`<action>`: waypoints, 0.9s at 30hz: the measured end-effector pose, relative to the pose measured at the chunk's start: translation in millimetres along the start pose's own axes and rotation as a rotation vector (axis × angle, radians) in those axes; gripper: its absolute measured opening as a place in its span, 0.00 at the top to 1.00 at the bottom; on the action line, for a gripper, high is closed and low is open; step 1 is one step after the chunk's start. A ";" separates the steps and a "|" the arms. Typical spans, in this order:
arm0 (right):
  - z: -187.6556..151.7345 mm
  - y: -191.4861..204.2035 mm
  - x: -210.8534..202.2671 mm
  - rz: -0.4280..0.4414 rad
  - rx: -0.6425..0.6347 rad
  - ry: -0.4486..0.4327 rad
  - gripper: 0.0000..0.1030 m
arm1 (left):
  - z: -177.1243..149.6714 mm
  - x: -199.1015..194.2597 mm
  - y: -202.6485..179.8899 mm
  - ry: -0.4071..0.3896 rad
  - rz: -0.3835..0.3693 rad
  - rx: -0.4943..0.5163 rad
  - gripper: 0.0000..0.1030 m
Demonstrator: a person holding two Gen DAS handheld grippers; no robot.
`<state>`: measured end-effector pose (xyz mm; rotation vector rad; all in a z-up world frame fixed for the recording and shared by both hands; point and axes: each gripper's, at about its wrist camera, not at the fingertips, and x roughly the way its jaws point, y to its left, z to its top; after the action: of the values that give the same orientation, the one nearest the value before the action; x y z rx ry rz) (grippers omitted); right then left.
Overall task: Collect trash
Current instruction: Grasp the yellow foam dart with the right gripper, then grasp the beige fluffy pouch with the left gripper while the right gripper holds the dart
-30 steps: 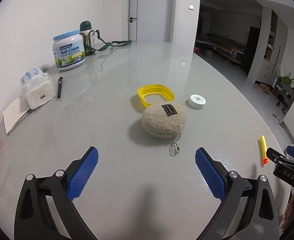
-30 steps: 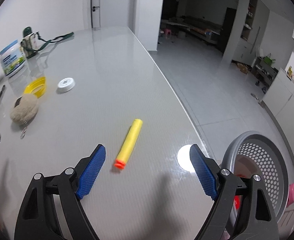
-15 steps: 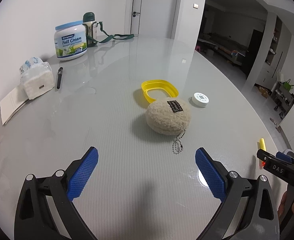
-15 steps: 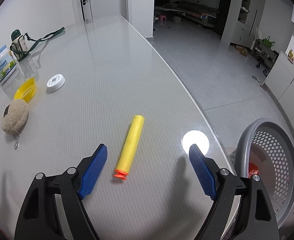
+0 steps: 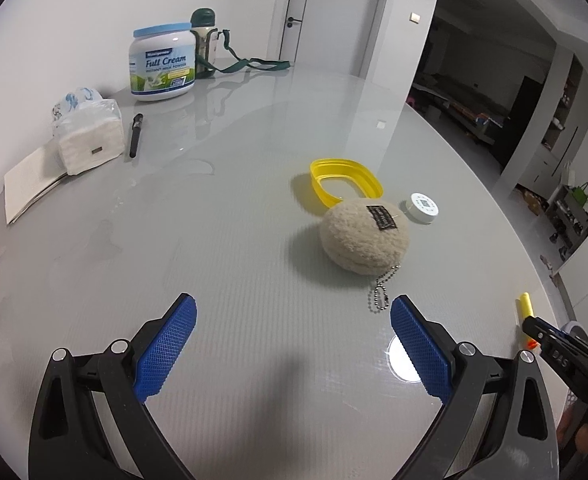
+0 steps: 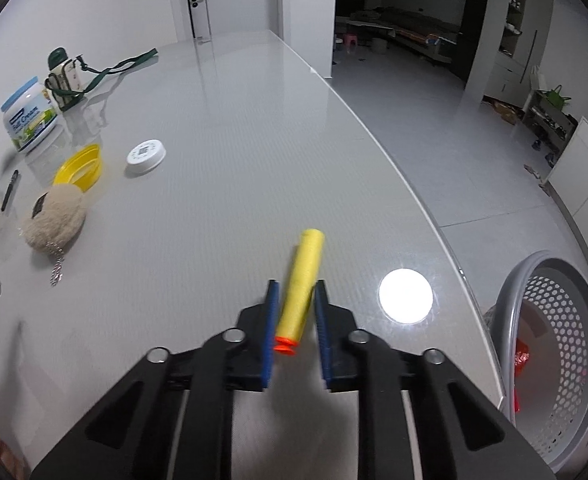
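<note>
A yellow foam dart [image 6: 310, 252] with an orange tip lies on the grey table [image 6: 233, 128] near its right edge. My right gripper [image 6: 296, 283] is over it; its jaws are closing and the blue pads press the dart's lower half from both sides. In the left wrist view the same dart [image 5: 525, 304] shows at the far right, its orange end partly behind the right gripper [image 5: 550, 338]. My left gripper [image 5: 291, 308] hovers open above bare table, a short way in front of a beige plush pouch [image 5: 364, 240] with a ball chain. A grey perforated basket [image 6: 510, 292] stands on the floor beyond the table's right edge, something red inside.
Behind the pouch lie a yellow lid ring [image 5: 346, 180] and a white round cap [image 5: 424, 208]. Along the left wall stand a milk powder tin [image 5: 161, 62], a green-strapped bottle [image 5: 203, 46], a tissue pack [image 5: 87, 136], a pen [image 5: 135, 134] and papers [image 5: 29, 184].
The right gripper's jaws went from wide open around the dart to closed on it. The left gripper stayed open and rolled slightly, shifting its view.
</note>
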<state>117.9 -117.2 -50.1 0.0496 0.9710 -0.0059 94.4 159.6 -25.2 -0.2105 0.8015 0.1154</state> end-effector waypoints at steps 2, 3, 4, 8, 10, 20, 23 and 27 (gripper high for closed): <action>-0.6 -1.8 -2.3 0.021 0.006 -0.001 0.88 | -0.1 0.8 -1.4 -0.001 0.012 0.009 0.07; -1.4 -2.6 -4.5 0.031 0.006 -0.006 0.88 | -0.5 1.1 -2.4 0.000 0.015 0.014 0.07; -1.7 -2.7 -6.0 0.038 0.006 -0.009 0.88 | -0.5 1.5 -3.2 0.002 0.019 0.020 0.07; -3.6 -5.5 -17.4 0.074 0.006 -0.036 0.88 | 0.8 2.6 -9.8 0.014 0.027 0.052 0.07; -4.8 -6.3 -24.6 0.096 0.003 -0.052 0.88 | 1.9 2.6 -14.1 0.022 0.021 0.067 0.07; -18.2 -12.1 -42.1 0.183 0.007 -0.068 0.88 | 27.9 28.3 -36.6 0.069 -0.036 0.082 0.07; -20.3 -14.3 -43.3 0.199 0.016 -0.064 0.88 | 33.0 41.8 -45.2 0.083 -0.034 0.084 0.07; -22.1 -18.7 -45.2 0.207 0.026 -0.064 0.88 | 37.7 55.6 -57.1 0.080 -0.007 0.116 0.07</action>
<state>73.7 -135.6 -26.1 0.1725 0.8979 0.1690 169.6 114.0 -31.8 -0.1092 0.8839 0.0543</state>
